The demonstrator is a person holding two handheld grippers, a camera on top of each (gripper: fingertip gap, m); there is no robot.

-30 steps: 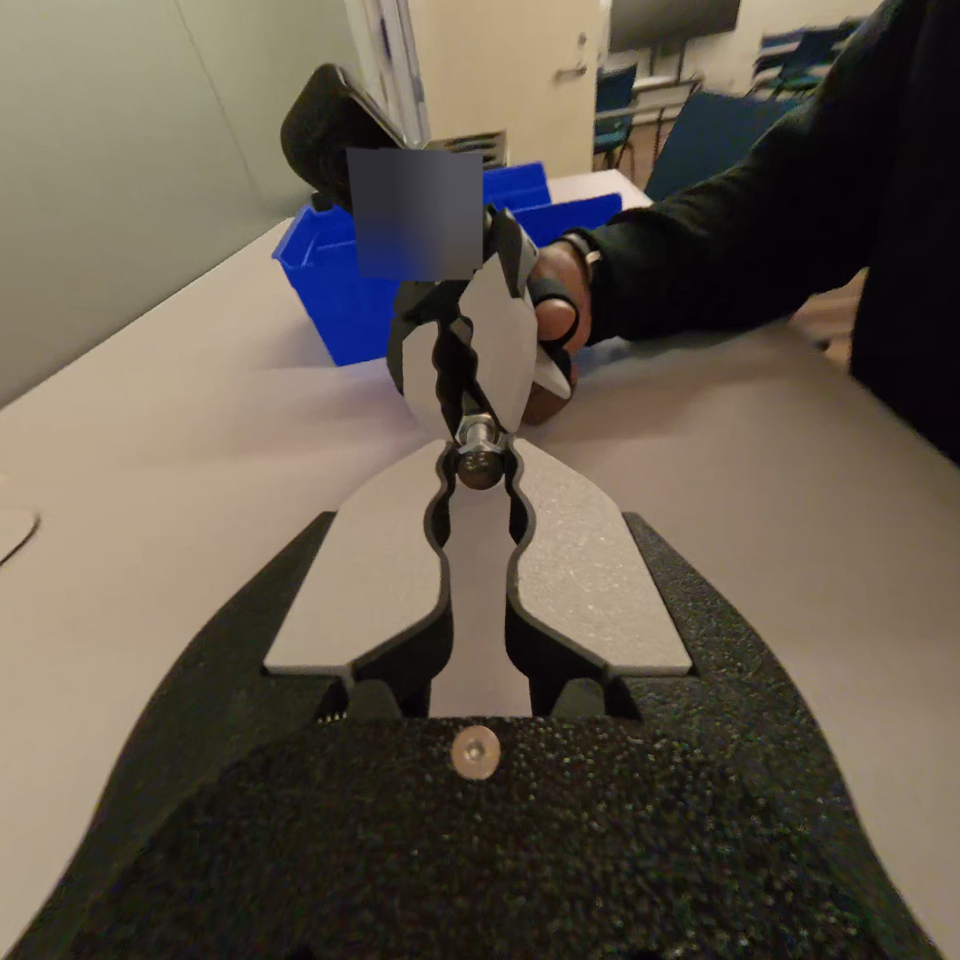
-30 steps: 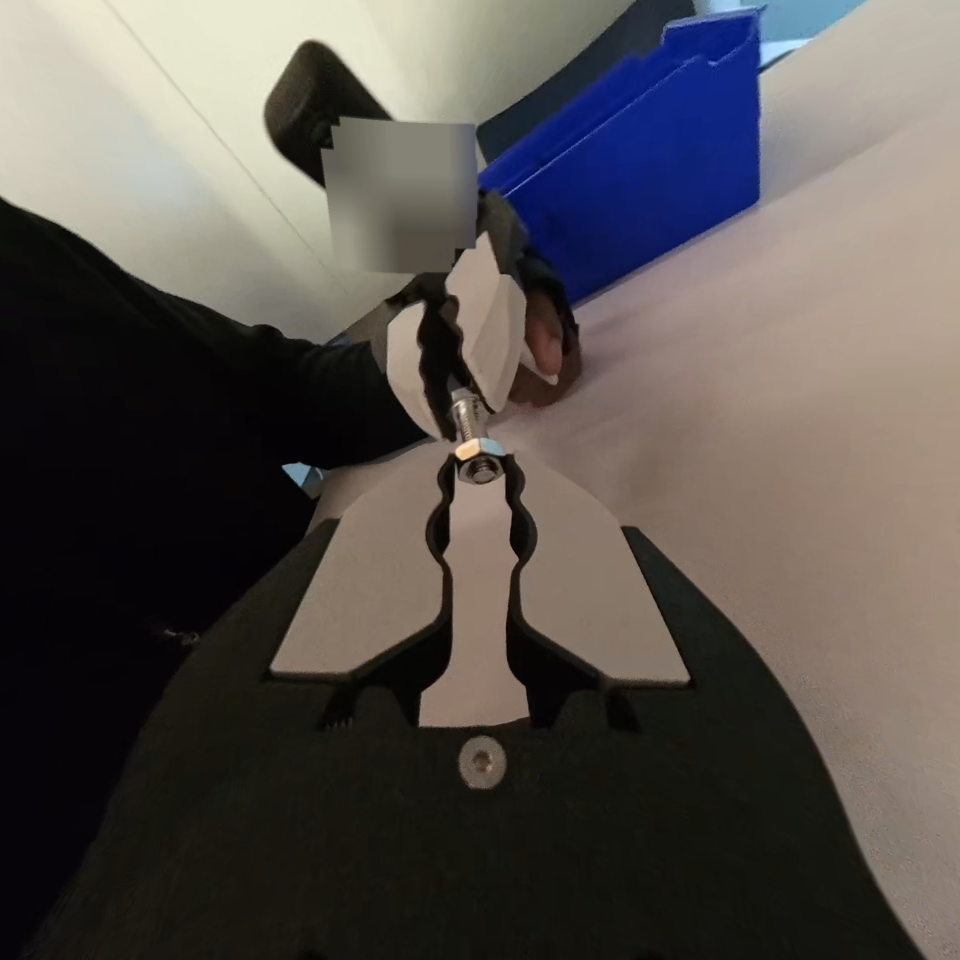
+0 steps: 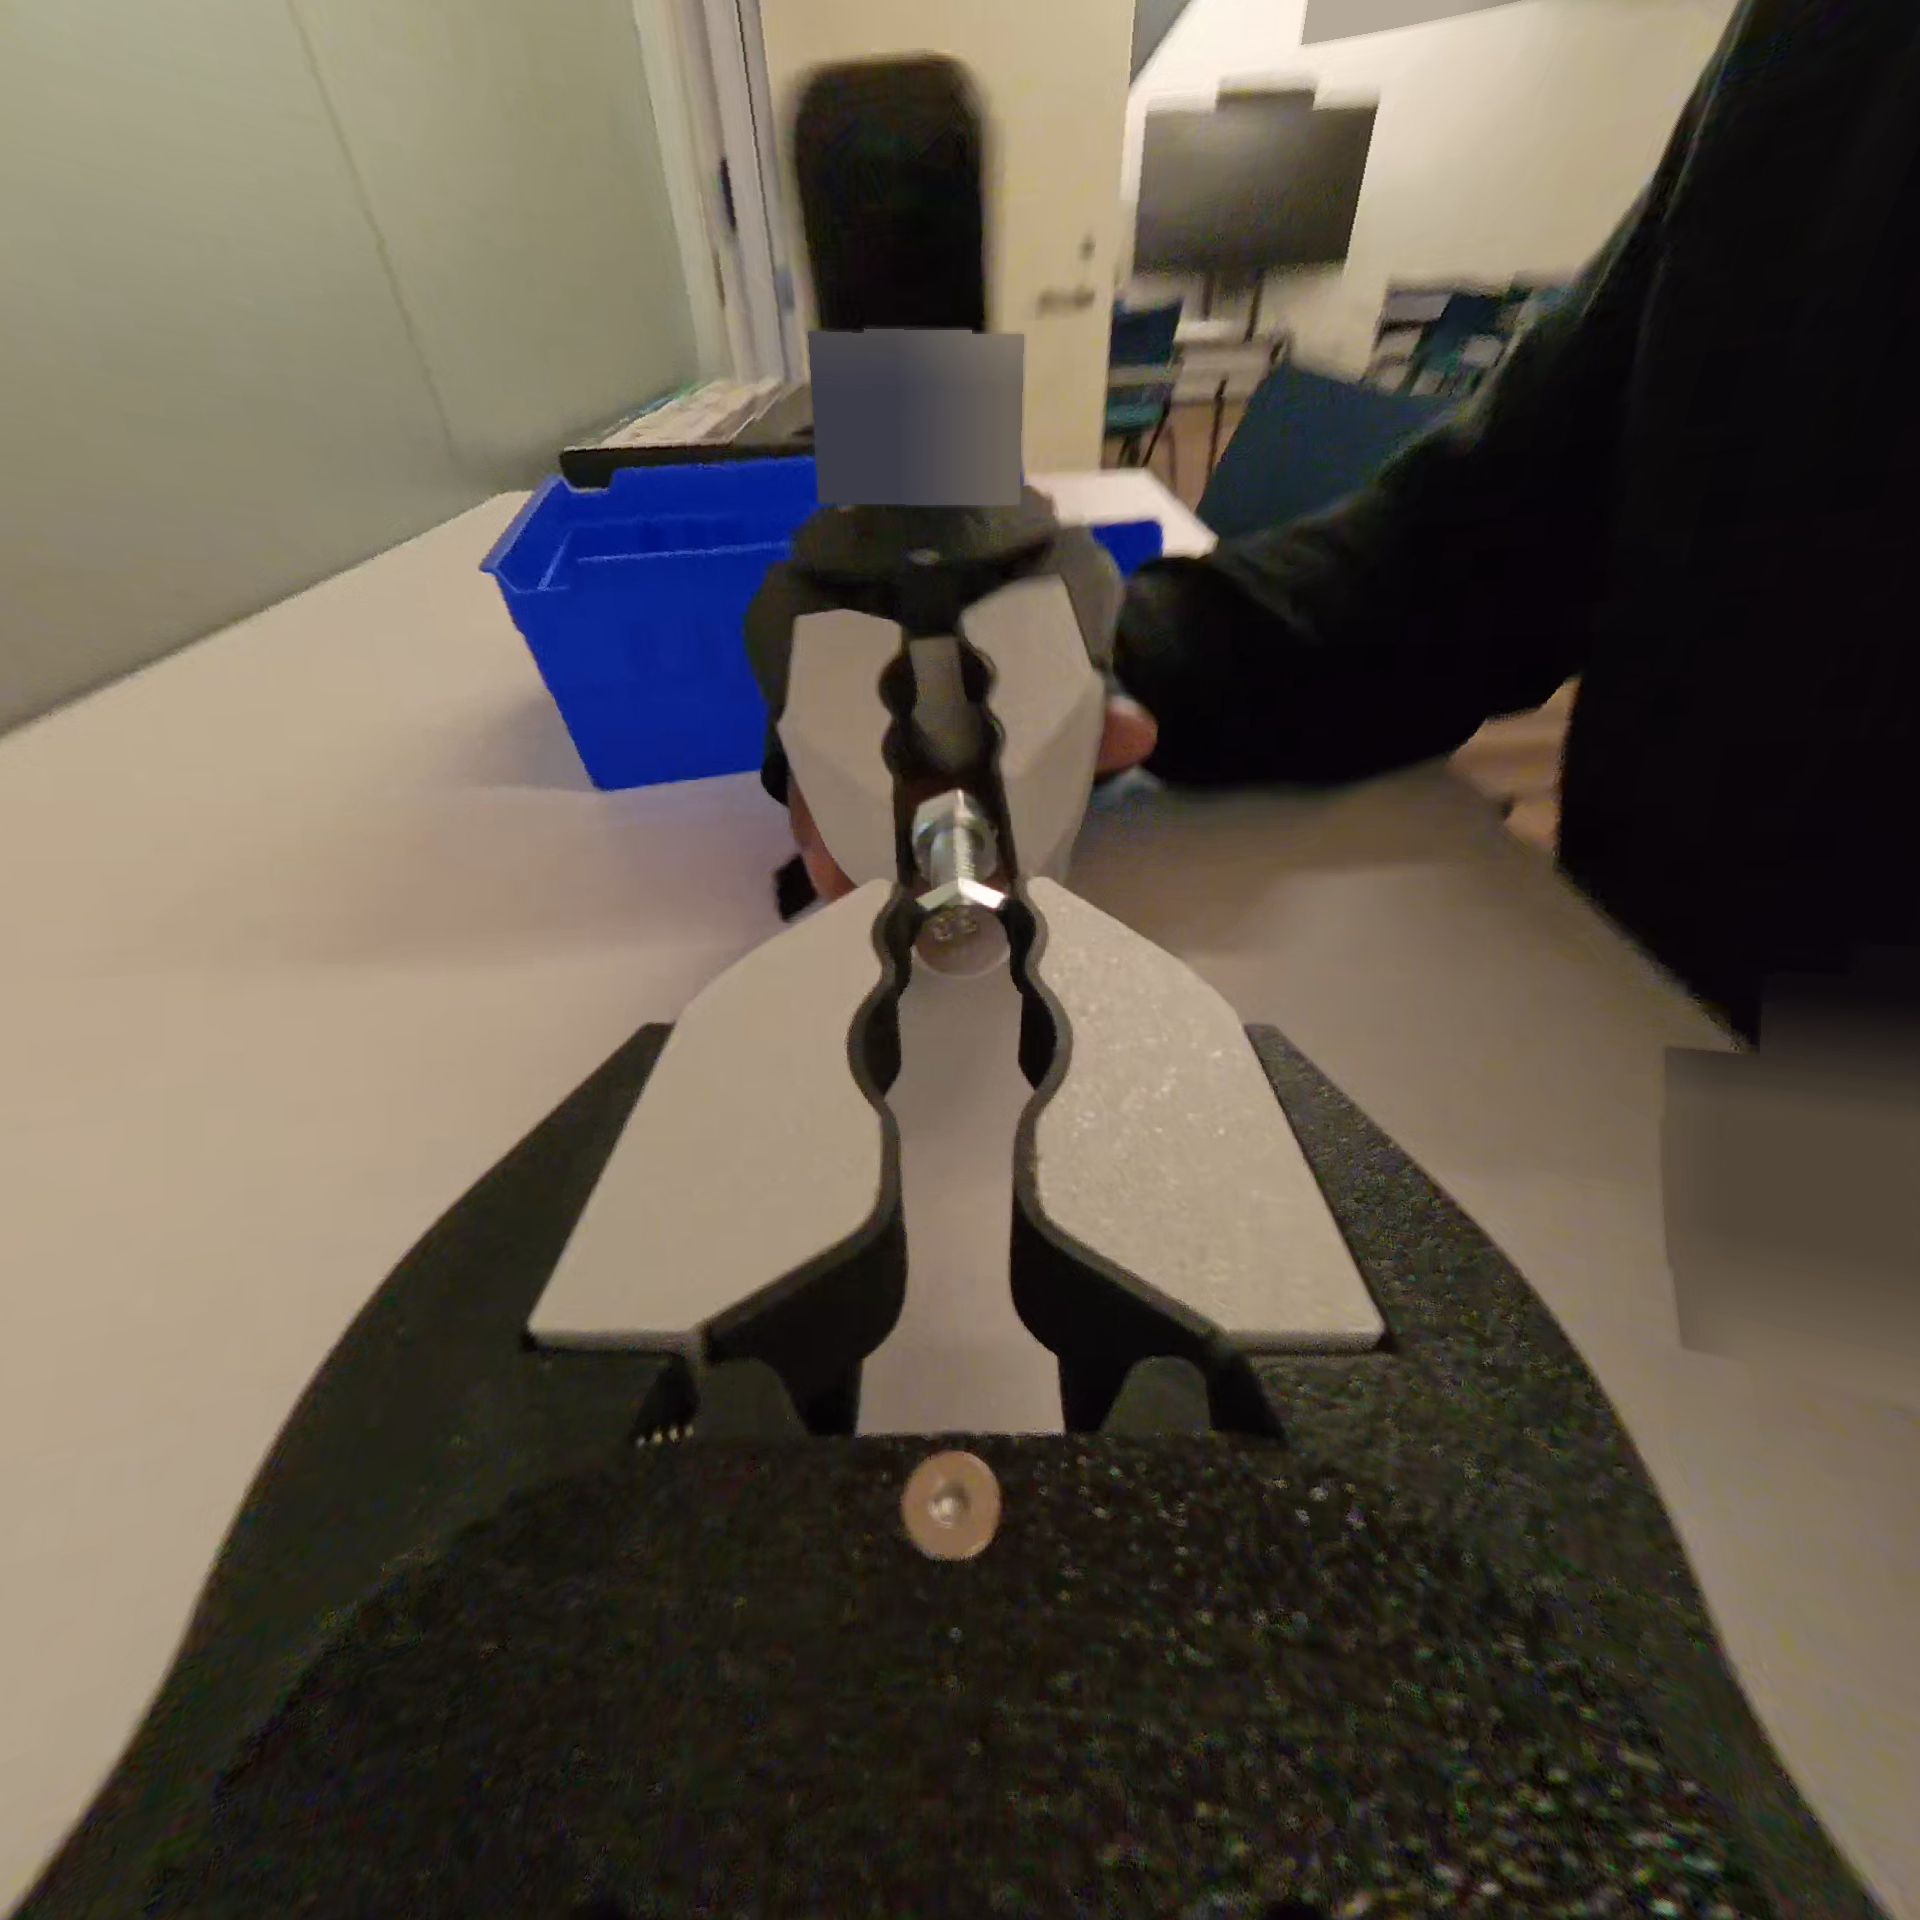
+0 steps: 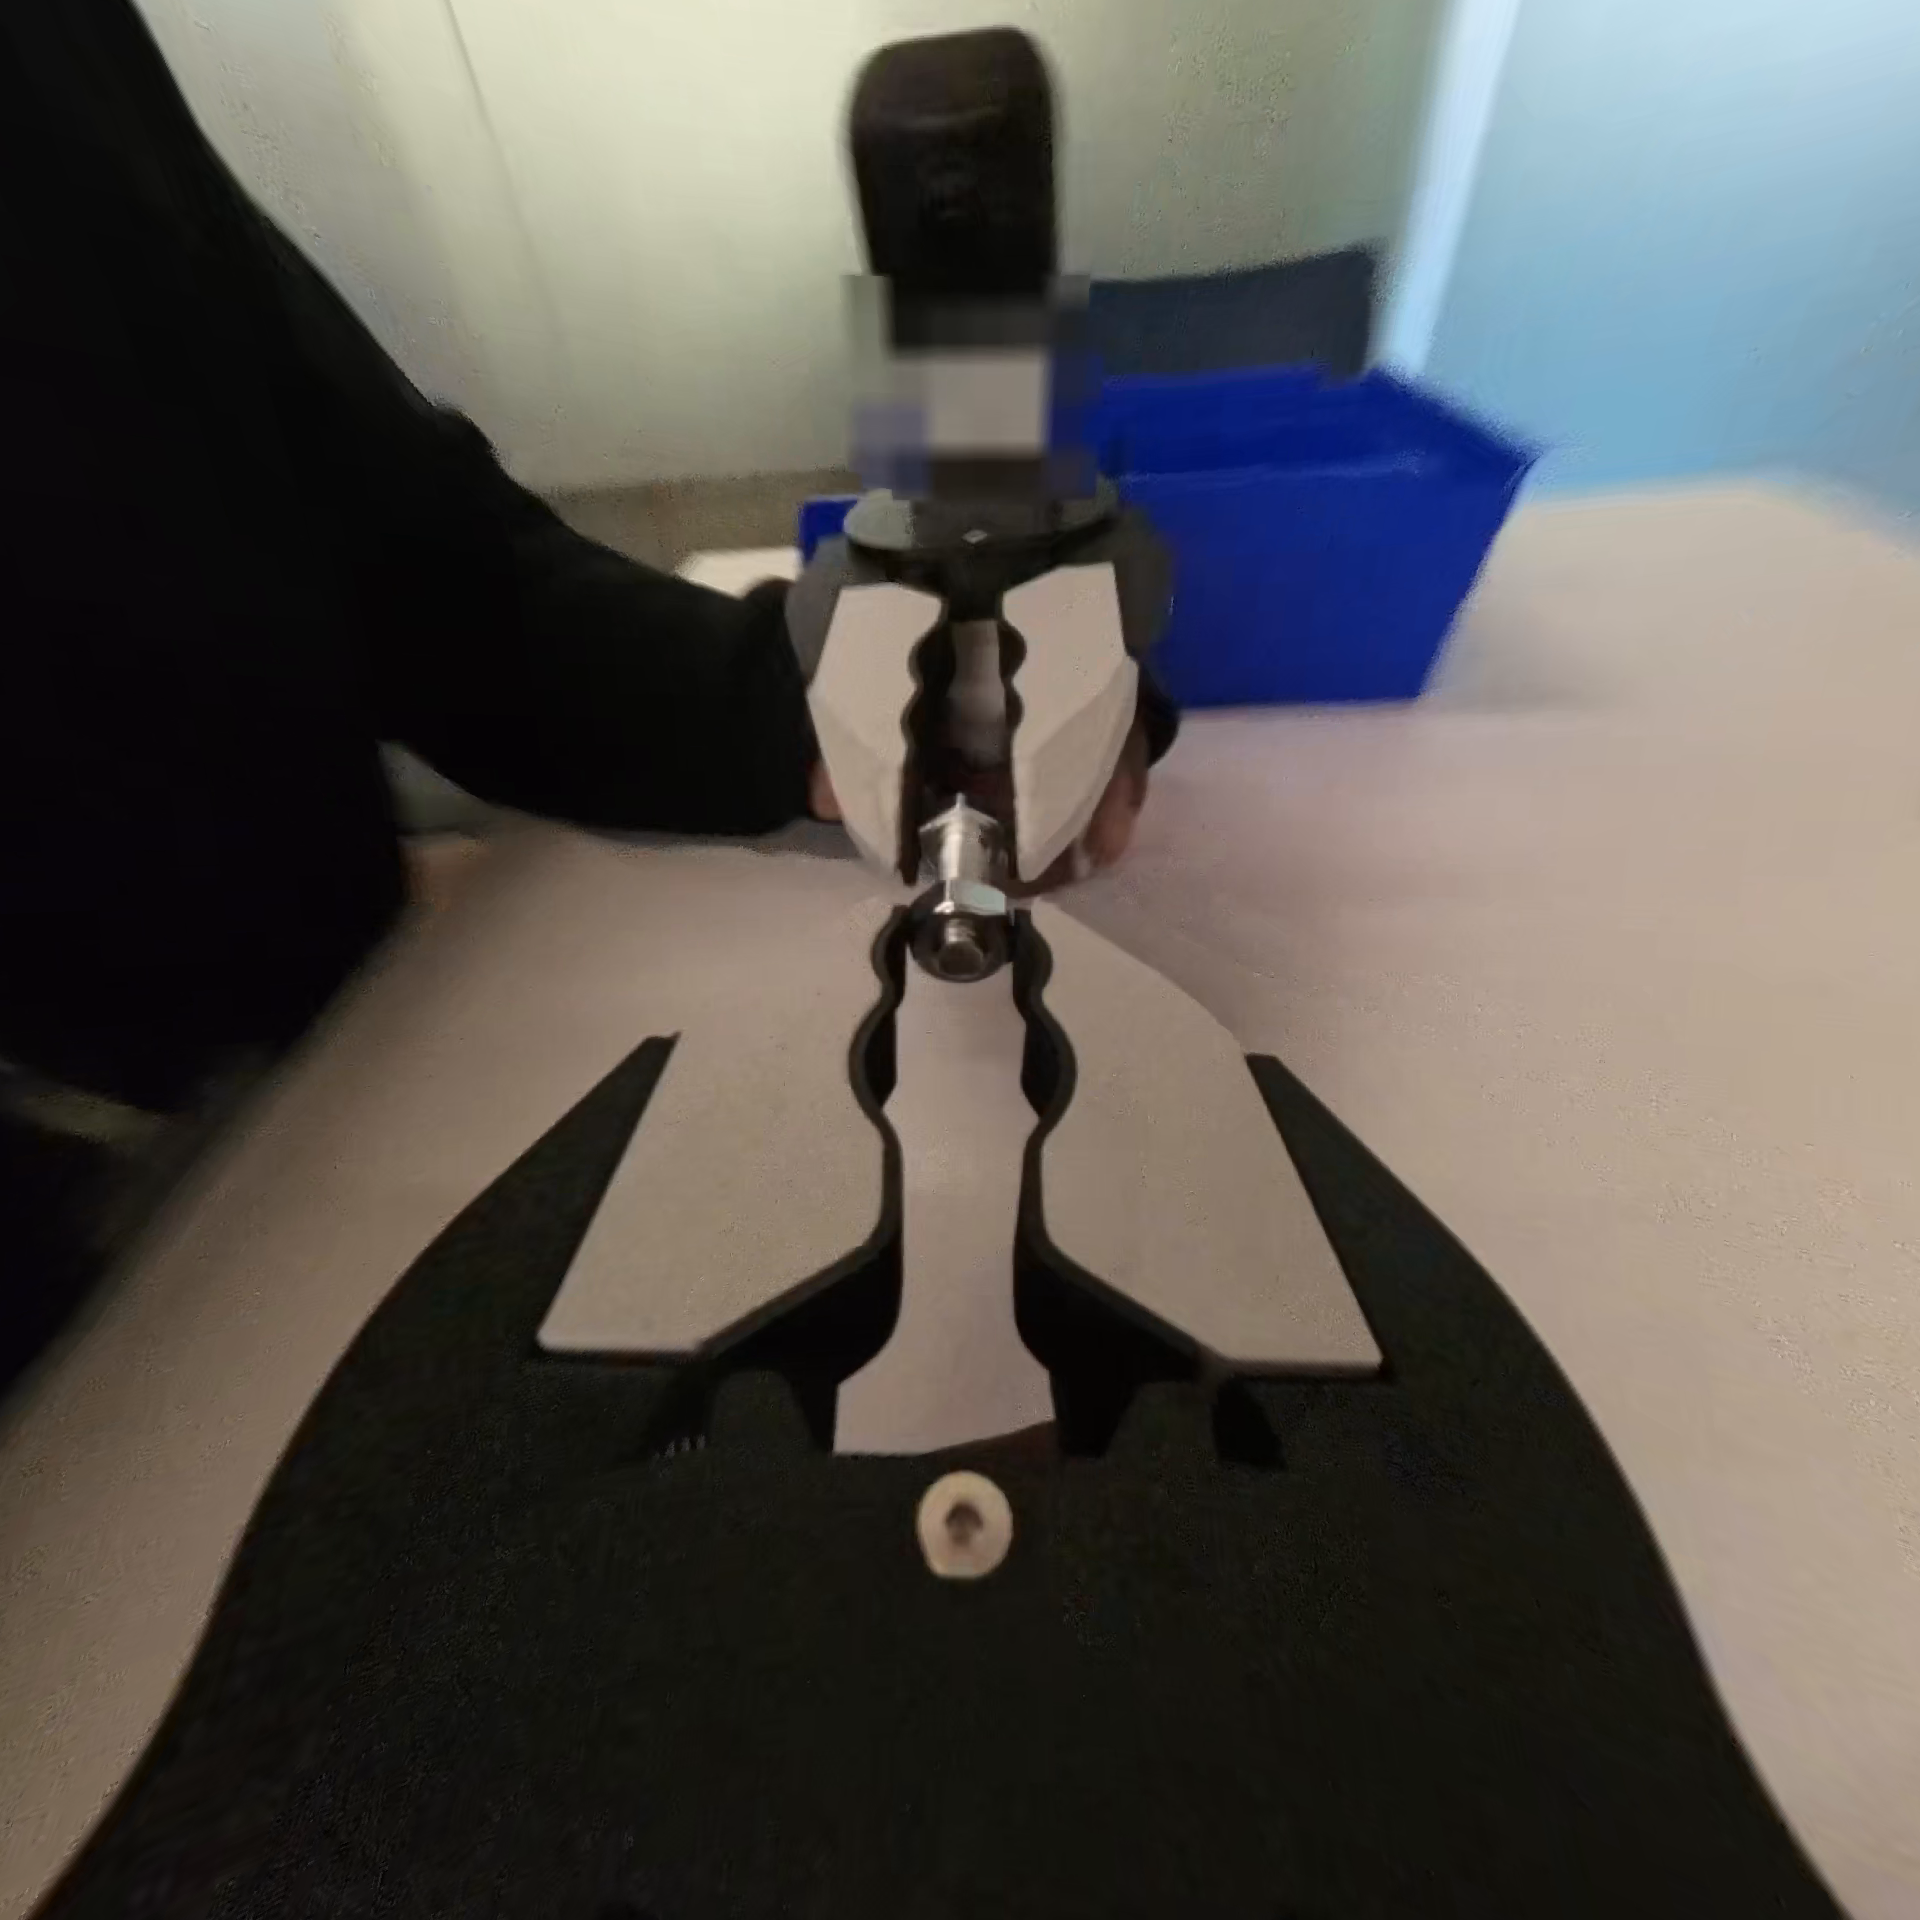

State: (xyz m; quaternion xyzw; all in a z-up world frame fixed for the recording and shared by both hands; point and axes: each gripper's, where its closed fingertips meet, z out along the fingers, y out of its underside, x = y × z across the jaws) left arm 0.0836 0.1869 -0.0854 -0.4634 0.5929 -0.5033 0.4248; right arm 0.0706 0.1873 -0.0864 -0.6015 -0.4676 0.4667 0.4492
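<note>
1. The left gripper is pinching narrow on the hex head of a silver bolt. Both fingertips are pressing its flats, and the head face is pointing back at that camera.
2. The right gripper is facing it head-on, also narrow. It is clamping the silver nut on the thread, with the bolt's end poking through toward its own camera.
3. The bolt is hanging level between the 2 tips, above the pale table and not touching it. In the left wrist view the blue bin is sitting at 11 o'clock behind it, and a black sleeve is reaching in from 2 o'clock.
4. Risks, my read:
   - Both grips are sitting at the very fingertips on small hex flats. Any twist could make a flat cam out, and the part would be dropping to the table.
   - If the 2 grippers are going off-axis, side load could bind or cross the thread.
   - The right wrist view is smearing, so judging alignment there is getting unreliable.
5. Writing: small stamped marks are showing on the bolt head face, too small to read. No brand or label is showing on the bin or grippers. The dark wall screen at 1 o'clock is showing nothing.
</note>
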